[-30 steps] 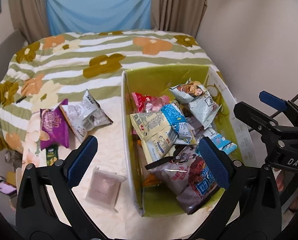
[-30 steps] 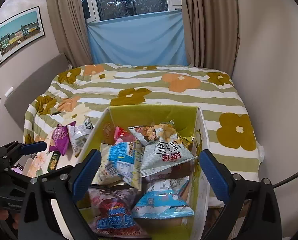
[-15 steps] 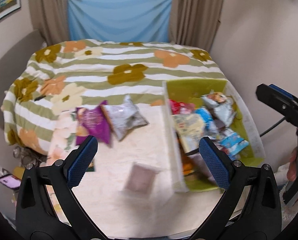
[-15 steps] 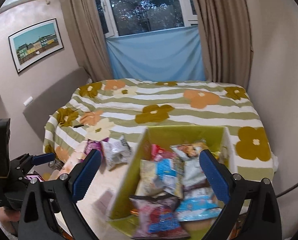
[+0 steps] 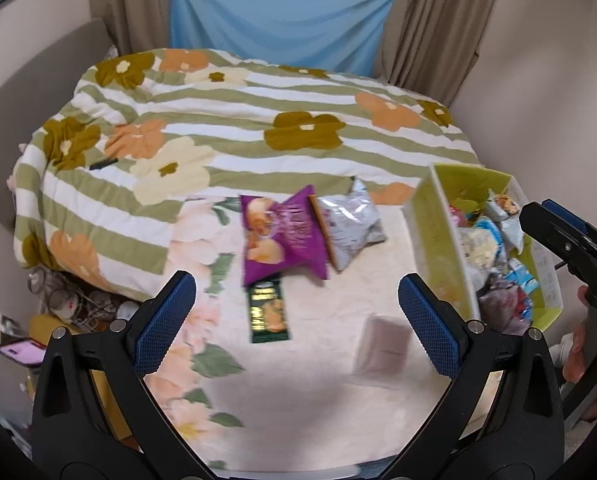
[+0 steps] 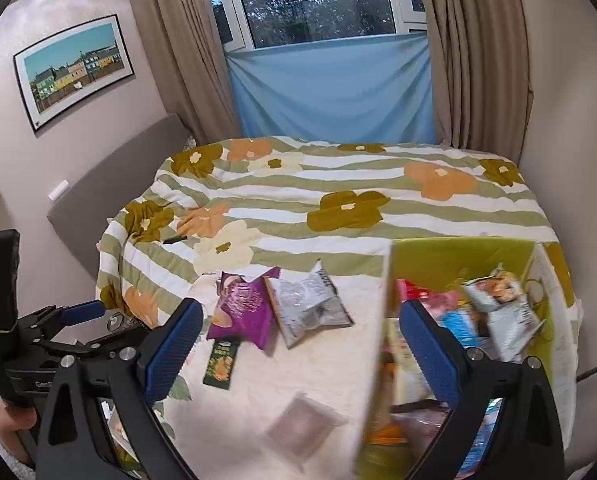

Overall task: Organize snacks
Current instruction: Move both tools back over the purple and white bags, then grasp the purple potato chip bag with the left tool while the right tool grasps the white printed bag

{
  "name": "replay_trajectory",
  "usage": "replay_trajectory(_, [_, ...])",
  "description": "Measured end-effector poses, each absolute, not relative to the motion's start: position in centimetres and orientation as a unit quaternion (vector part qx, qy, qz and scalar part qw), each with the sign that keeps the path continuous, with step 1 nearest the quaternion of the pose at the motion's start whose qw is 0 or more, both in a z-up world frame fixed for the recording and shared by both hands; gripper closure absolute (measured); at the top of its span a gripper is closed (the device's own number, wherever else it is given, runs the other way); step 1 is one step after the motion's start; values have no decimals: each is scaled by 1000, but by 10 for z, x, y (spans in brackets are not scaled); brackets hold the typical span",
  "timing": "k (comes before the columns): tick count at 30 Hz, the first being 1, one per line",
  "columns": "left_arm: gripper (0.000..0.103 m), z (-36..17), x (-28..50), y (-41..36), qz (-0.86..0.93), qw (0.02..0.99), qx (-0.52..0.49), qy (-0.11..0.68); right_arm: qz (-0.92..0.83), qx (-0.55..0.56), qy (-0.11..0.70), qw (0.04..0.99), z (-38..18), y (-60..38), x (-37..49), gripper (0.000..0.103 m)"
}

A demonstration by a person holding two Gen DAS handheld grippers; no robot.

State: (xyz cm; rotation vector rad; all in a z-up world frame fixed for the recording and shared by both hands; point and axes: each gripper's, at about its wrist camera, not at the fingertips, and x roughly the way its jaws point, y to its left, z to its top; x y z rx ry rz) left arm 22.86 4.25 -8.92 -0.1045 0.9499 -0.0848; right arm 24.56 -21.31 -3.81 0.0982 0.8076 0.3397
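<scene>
I held the left gripper [image 5: 296, 330] and right gripper [image 6: 298, 348] empty, jaws apart. Four packets lay beside the box [image 5: 438, 236], ready for sorting.

Pale packet [image 5: 382, 345] — blurred, contents unreadable

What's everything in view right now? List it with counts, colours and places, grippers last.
Purple snack bag: 1, purple, on the bed mat, touching the silver bag.
Silver snack bag: 1, silver-grey, right of the purple one.
Dark green packet: 1, dark green, just below the purple bag.
Pale flat packet: 1, pinkish, blurred, nearest the grippers.
Box: 1, yellow-green, at right, full of mixed snack packs; count unclear.
Quilt: 1, green-striped with flowers, covering the bed.
Left gripper: open, empty.
Right gripper: open, empty.
</scene>
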Motion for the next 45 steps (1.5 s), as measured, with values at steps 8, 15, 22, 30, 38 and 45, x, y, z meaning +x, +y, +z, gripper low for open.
replay_trajectory(8, [2,-110,262,105,-71,871,-67,481,121,75,428,892,-61,-160,267,5])
replay_trajectory(15, [2,-140,305,115,-101,854,-53,507,75,90,461,880,-93,-131,291,5])
replay_trajectory(22, [2,-177,348,98,-111,835,-60,536,72,71,490,866,-127,-124,324,5])
replay_trajectory(30, [2,-224,385,71,-106,805,-69,579,121,-2,537,835,-168,-134,365,5])
replay_trajectory(38, [2,-261,412,58,-112,781,-89,607,172,-41,594,785,-198,-136,395,5])
replay_trajectory(45, [2,-291,423,53,-123,763,-104,626,205,-102,616,754,-211,-130,413,5])
